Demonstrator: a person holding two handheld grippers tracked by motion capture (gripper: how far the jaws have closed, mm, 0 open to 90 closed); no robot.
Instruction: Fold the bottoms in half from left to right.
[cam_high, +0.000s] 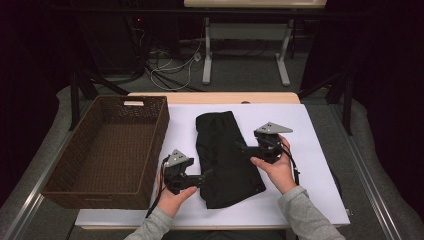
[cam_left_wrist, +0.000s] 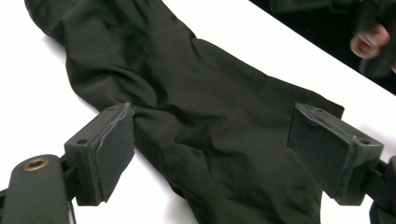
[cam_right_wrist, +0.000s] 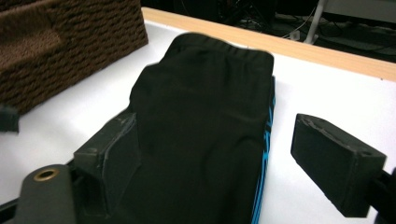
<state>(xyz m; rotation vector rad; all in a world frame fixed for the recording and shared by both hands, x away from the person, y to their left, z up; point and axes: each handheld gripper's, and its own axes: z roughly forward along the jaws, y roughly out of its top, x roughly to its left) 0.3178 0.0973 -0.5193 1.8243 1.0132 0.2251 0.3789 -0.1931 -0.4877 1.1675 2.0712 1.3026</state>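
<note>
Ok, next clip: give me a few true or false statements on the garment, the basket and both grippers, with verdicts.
1. The black garment lies folded on the white table top. True.
2. The brown wicker basket holds the garment. False: nothing lies in the basket, and the garment rests beside it on the table.
3. The left gripper has its jaws spread, with nothing pinched. True.
4. The right gripper is clamped on the garment. False: its jaws stand apart over the cloth.
5. A blue stripe runs along one edge of the garment. True.
</note>
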